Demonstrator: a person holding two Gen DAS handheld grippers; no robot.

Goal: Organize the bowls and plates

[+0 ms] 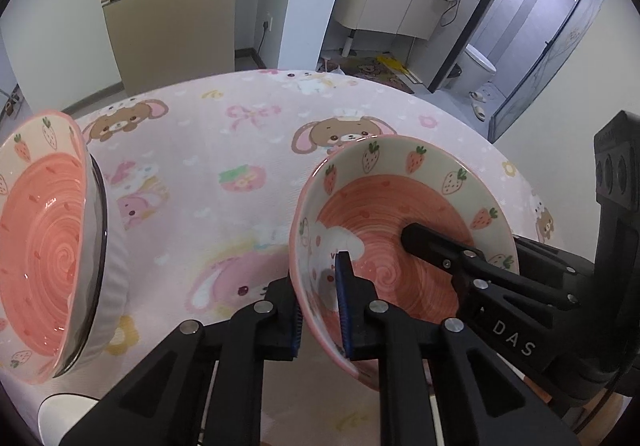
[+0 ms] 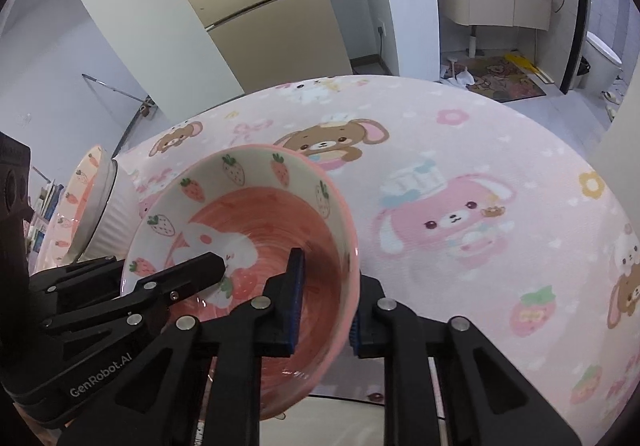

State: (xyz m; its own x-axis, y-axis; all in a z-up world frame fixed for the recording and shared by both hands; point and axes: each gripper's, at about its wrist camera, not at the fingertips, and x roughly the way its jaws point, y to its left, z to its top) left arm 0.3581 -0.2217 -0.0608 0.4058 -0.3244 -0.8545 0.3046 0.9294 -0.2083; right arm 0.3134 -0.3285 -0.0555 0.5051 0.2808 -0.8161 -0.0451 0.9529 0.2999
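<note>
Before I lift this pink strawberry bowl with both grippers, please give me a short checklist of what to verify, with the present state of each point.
1. Left gripper clamps the pink strawberry-patterned ceramic bowl on its rim: ok.
2. Right gripper clamps the opposite rim, one finger inside, one outside: ok.
3. Bowl empty, nothing to spill: ok.
4. Stack of dishes at the left stands apart from the bowl: ok.
5. Pink cartoon tablecloth around the bowl free of obstacles: ok.
6. Bowl's base off the cloth: cannot tell.

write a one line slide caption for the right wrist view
Both grippers clamp the strawberry bowl by opposite walls, right gripper and left gripper, over the pink tablecloth.
</note>
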